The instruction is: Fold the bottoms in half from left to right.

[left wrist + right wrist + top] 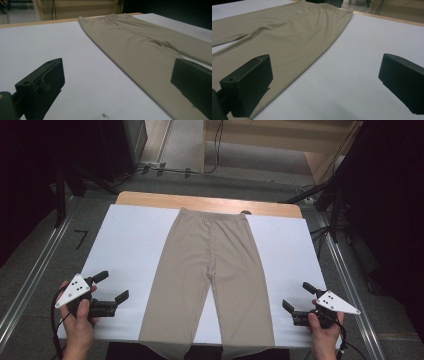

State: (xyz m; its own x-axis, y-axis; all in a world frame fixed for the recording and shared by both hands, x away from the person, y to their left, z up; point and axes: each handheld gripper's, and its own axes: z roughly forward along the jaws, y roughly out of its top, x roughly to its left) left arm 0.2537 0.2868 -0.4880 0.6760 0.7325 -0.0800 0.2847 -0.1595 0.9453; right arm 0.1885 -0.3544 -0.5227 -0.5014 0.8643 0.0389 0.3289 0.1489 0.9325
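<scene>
Both my claws, left black two-jaw gripper (111, 287) and right black two-jaw gripper (298, 296), gape wide and empty; they flank the beige stretchy trousers (212, 270), spread flat on the white-covered table (130, 245), seemingly ready for handling.

Wooden table (150, 198) w/ white sheet (130, 250) over most of top, bare wood strip at far edge. Grey carpet floor (45, 265), metal rails (30, 275) both sides. Cables (170, 170) on floor beyond table. Black drapes (390, 195) L & R; room dim.
</scene>
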